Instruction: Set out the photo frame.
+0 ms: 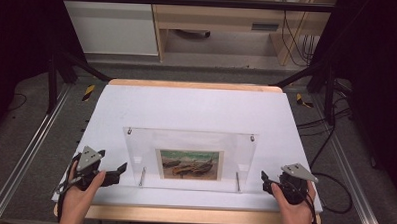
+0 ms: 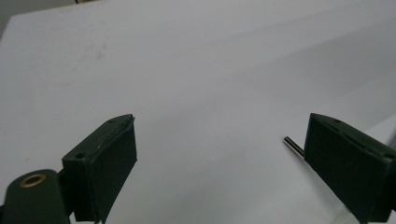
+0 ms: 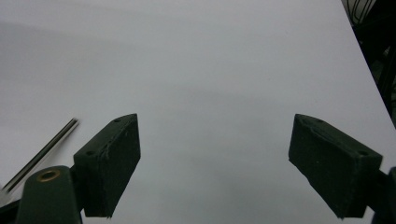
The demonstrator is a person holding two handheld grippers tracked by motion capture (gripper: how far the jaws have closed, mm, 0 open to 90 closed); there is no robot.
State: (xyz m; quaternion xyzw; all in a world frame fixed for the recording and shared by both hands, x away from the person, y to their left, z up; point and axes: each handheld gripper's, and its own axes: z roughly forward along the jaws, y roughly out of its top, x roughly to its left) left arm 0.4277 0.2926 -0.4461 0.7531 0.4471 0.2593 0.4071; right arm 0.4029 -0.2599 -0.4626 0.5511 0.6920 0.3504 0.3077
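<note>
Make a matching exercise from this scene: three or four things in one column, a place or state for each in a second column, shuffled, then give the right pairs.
Things:
1. left tool
2. right tool
3. clear frame
4. painting of boats

Places or states:
A. inside the clear panel, near its lower middle
B. open, near the frame's right end
C. in the middle of the white table, on metal pegs
D. open, near the frame's left end

Pairs: 1-D, 2-B, 3-C, 4-A
</note>
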